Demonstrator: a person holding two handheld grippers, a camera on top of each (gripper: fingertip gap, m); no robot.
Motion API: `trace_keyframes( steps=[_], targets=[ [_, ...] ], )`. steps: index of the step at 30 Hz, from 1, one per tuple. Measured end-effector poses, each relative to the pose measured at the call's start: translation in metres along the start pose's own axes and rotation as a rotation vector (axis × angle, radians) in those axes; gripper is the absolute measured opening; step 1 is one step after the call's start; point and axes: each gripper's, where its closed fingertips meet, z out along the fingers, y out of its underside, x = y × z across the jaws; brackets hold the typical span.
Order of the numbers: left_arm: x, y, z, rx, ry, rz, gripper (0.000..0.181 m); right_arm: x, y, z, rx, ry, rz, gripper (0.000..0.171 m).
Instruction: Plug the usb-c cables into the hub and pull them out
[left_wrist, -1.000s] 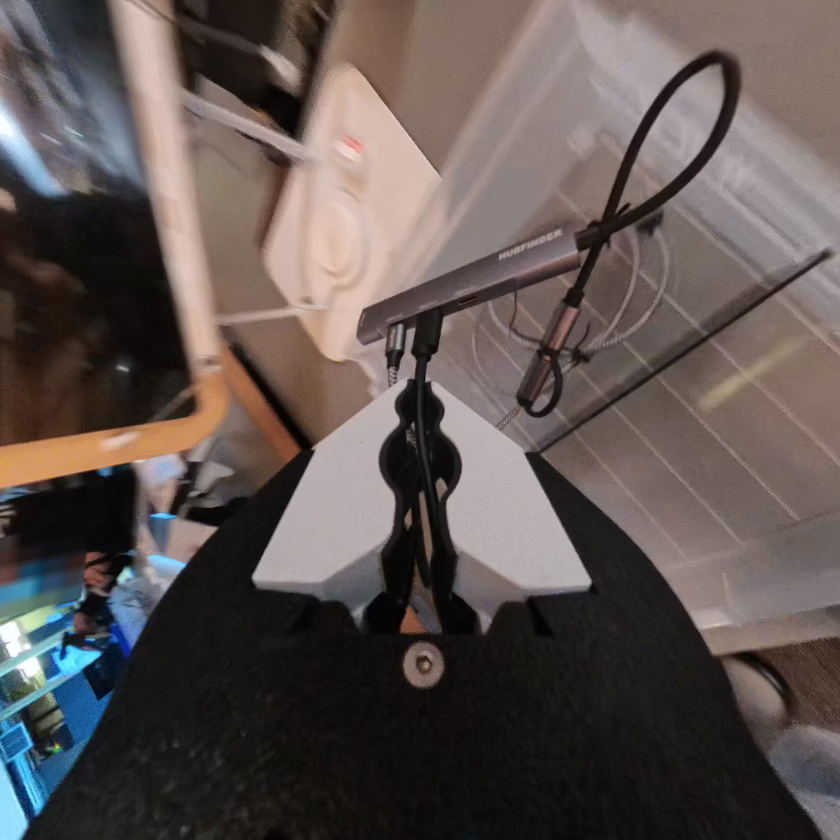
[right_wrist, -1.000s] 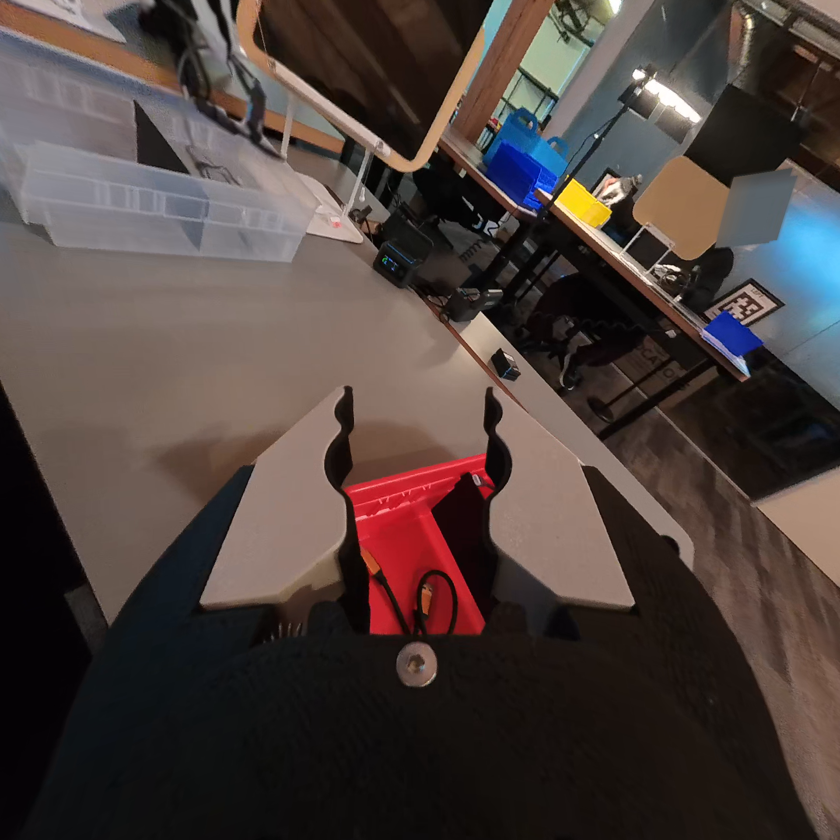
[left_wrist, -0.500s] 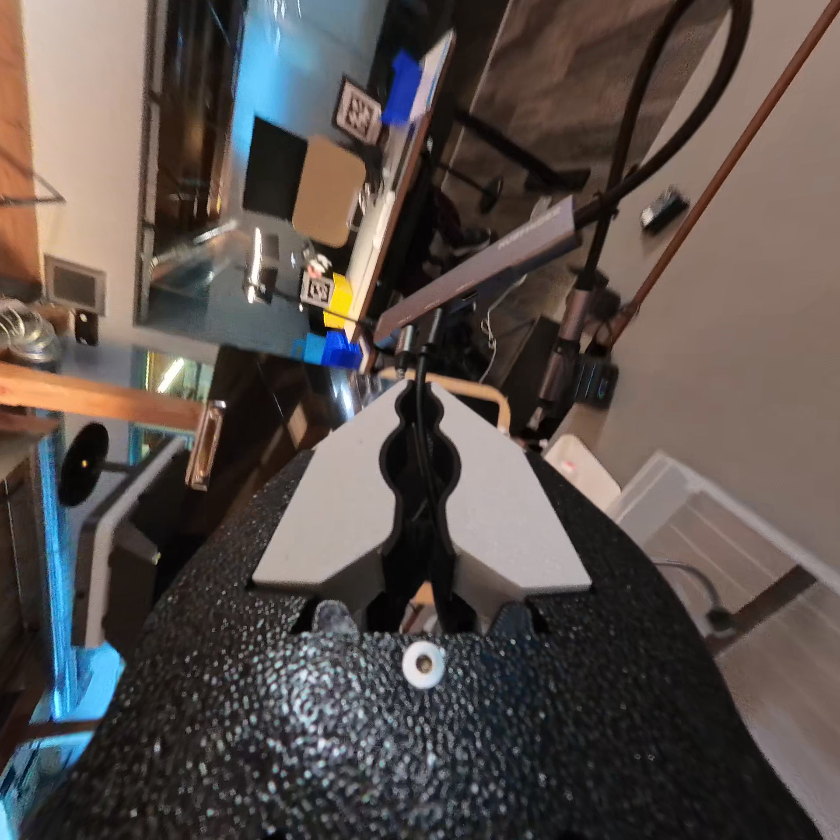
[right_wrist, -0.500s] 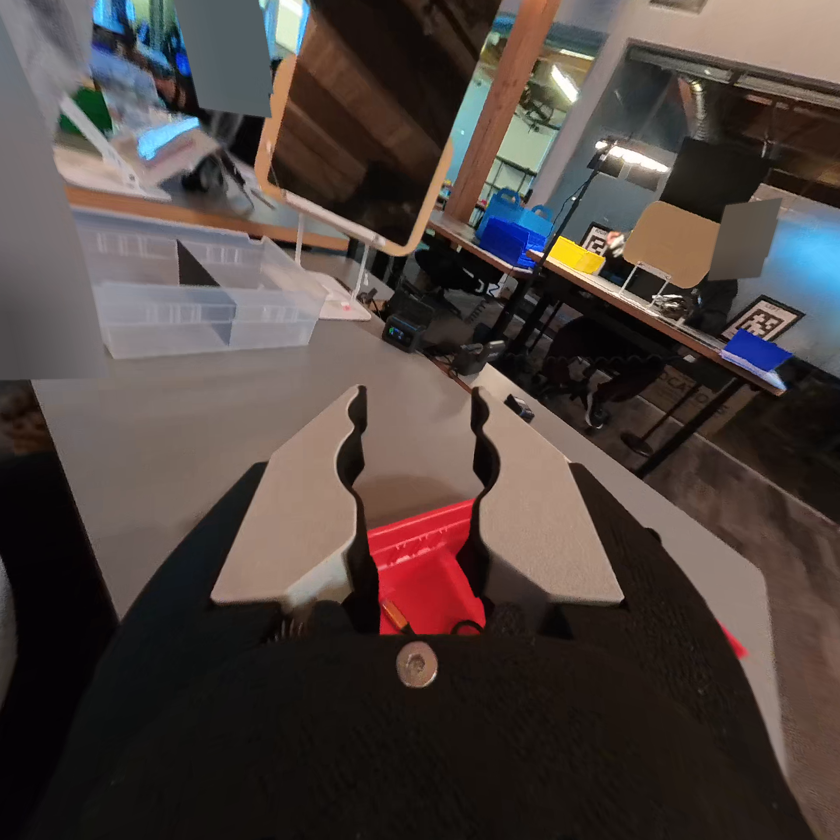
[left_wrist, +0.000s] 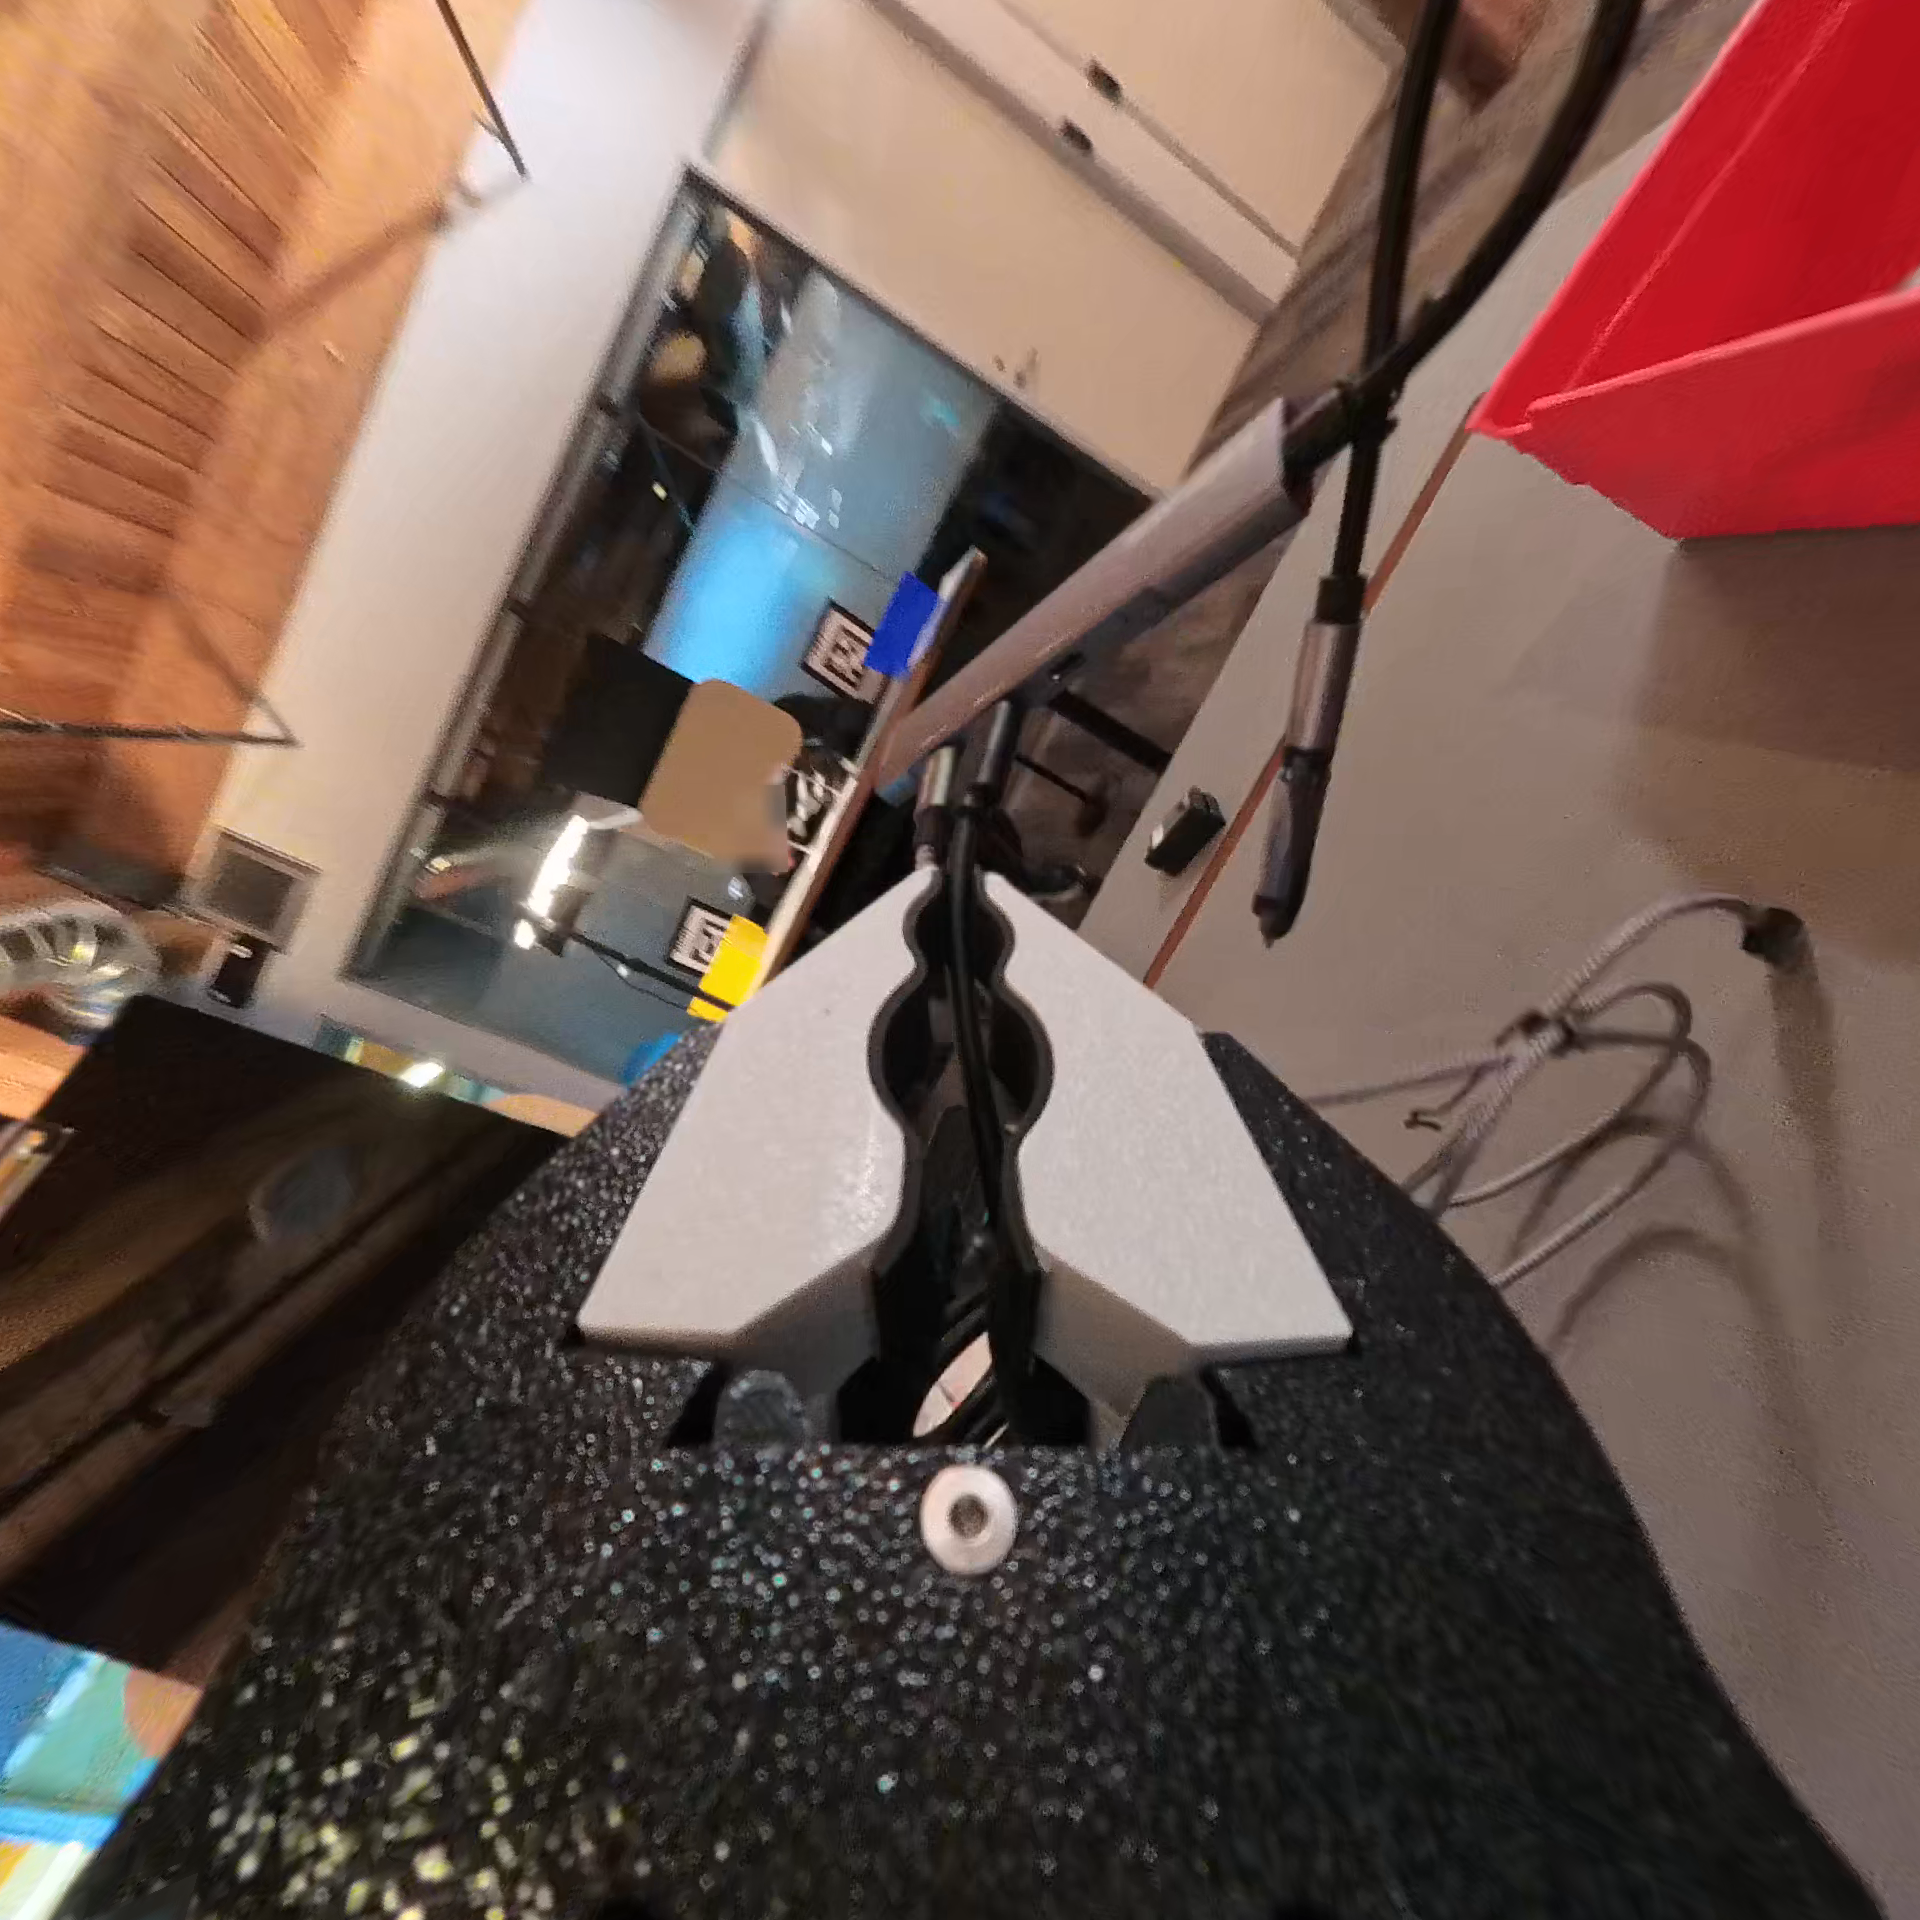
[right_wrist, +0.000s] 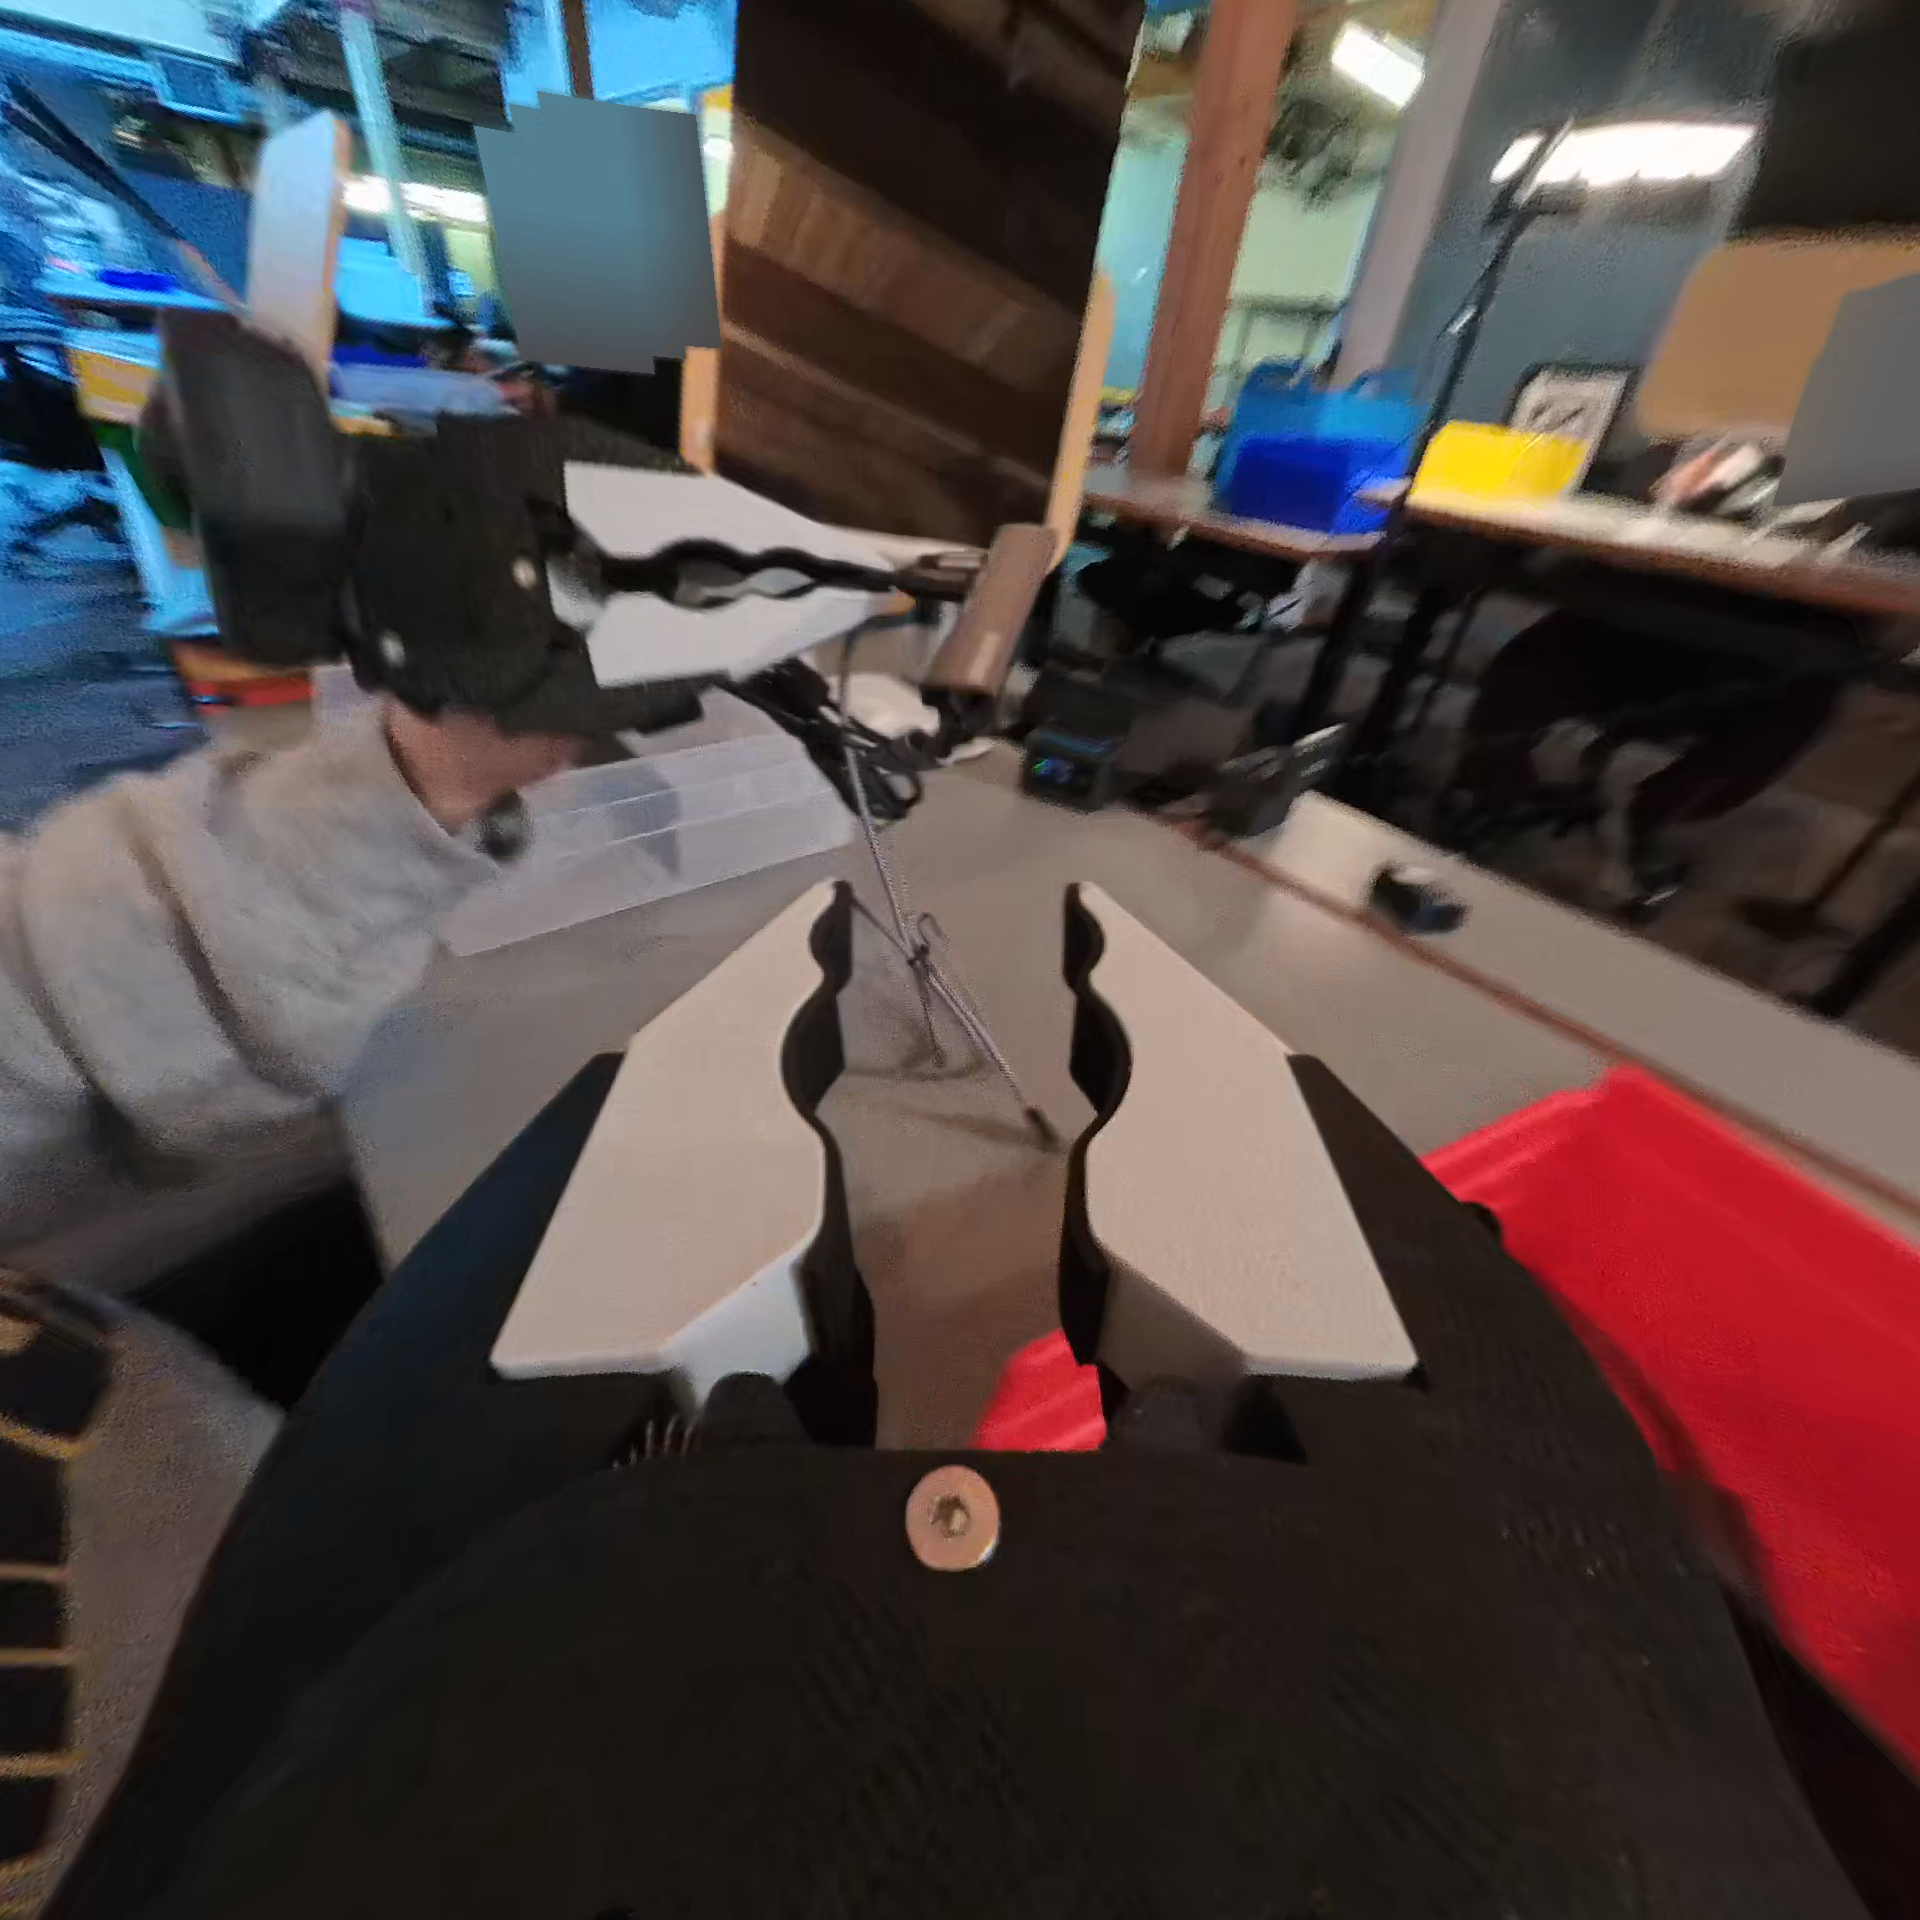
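Observation:
My left gripper (left_wrist: 961, 883) is shut on a black usb-c cable (left_wrist: 977, 1039) whose plug sits in the grey hub (left_wrist: 1091, 582). The hub hangs in the air just past the fingertips. A silver plug (left_wrist: 938, 781) sits in the port beside it. Its braided grey cable (left_wrist: 1558, 1049) trails down onto the table. The hub's own black lead loops up and its connector (left_wrist: 1304, 748) dangles. My right gripper (right_wrist: 956, 904) is open and empty, low over the table. In the right wrist view the left gripper (right_wrist: 894, 592) holds the hub (right_wrist: 987, 613) up ahead, with the braided cable (right_wrist: 920, 956) hanging down.
A red bin (right_wrist: 1714, 1247) stands at the right of my right gripper, and shows top right in the left wrist view (left_wrist: 1714, 364). A clear plastic organiser (right_wrist: 665, 821) lies behind. A person's light sleeve (right_wrist: 208, 935) is at the left. Small black devices (right_wrist: 1418, 899) lie near the table edge. The gap from one gripper's tips to the other's is roughly 20 centimeters.
The left gripper has swung with the hub and cable away from above the clear organiser, toward the red bin. The right gripper has lifted off the red bin and turned left, still open.

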Motion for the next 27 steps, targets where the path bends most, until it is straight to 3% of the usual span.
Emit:
trace_keyframes(
  steps=[4, 7, 13, 17, 21, 25, 27],
  targets=[
    [0.046, 0.003, -0.018, 0.067, -0.074, 0.124, 0.002, -0.014, 0.027, 0.033, -0.079, -0.106, 0.163, 0.048],
    [0.072, 0.005, -0.028, 0.134, -0.019, 0.089, 0.002, -0.018, 0.037, 0.05, -0.109, -0.185, 0.272, 0.049],
    [0.091, 0.012, -0.032, 0.141, 0.044, 0.112, 0.001, -0.018, 0.052, 0.087, -0.282, -0.326, 0.426, 0.072],
    [0.099, 0.012, -0.03, 0.151, 0.108, 0.052, 0.001, -0.028, 0.051, 0.102, -0.402, -0.46, 0.508, 0.066],
    [0.099, 0.017, -0.028, 0.148, 0.151, -0.003, 0.001, -0.018, 0.058, 0.115, -0.473, -0.459, 0.588, 0.042],
    [0.096, 0.014, -0.031, 0.183, 0.16, -0.037, 0.001, -0.013, 0.067, 0.12, -0.517, -0.454, 0.669, 0.053],
    [0.095, 0.013, -0.032, 0.19, 0.165, -0.042, 0.0, -0.022, 0.063, 0.12, -0.509, -0.528, 0.733, 0.046]
  ],
)
